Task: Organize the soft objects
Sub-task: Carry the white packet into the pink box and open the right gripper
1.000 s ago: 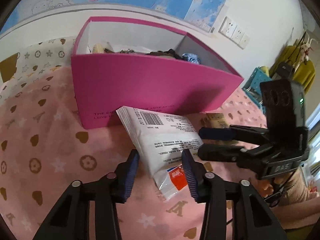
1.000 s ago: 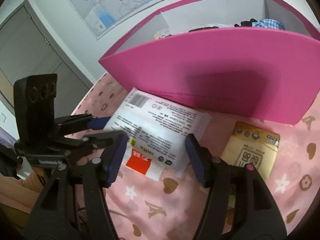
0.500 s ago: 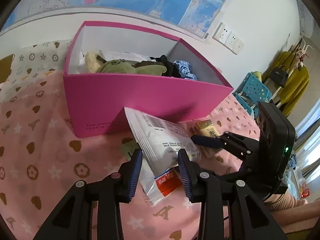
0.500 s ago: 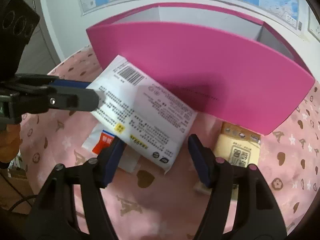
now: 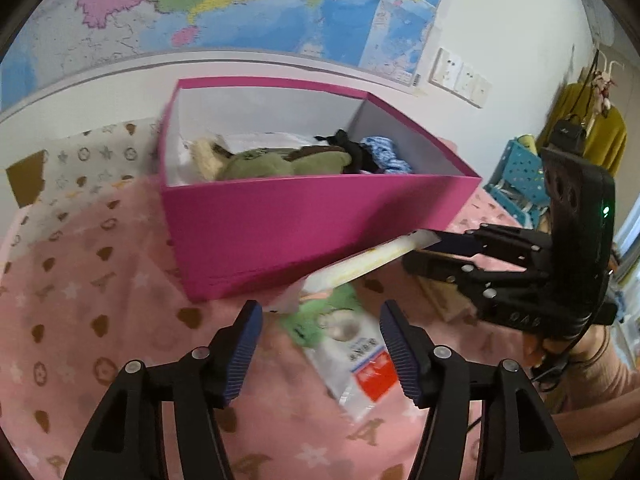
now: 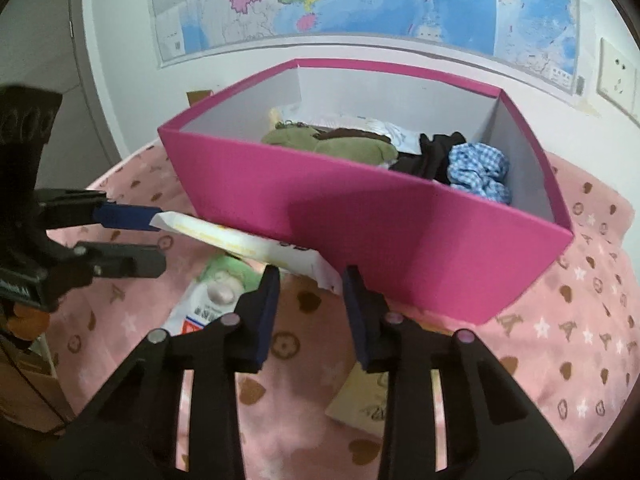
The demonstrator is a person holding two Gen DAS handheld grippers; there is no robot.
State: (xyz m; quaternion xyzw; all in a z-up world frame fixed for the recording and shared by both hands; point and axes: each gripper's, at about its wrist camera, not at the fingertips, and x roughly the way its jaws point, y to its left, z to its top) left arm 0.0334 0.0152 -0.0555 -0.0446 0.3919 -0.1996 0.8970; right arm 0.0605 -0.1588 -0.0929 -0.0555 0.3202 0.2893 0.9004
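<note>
Left wrist: left gripper [image 5: 320, 344] fingers [image 5: 244, 352] have released the white packet [image 5: 368, 264].

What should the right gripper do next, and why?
Probably lift the white packet above the rim of the pink box. The right gripper, jaws just closed further, seems to pinch its corner below that rim; the left gripper, jaws just opened further, has nothing between them.

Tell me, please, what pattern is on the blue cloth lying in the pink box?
Blue and white gingham check on the blue cloth; clearest in the right wrist view.
</note>
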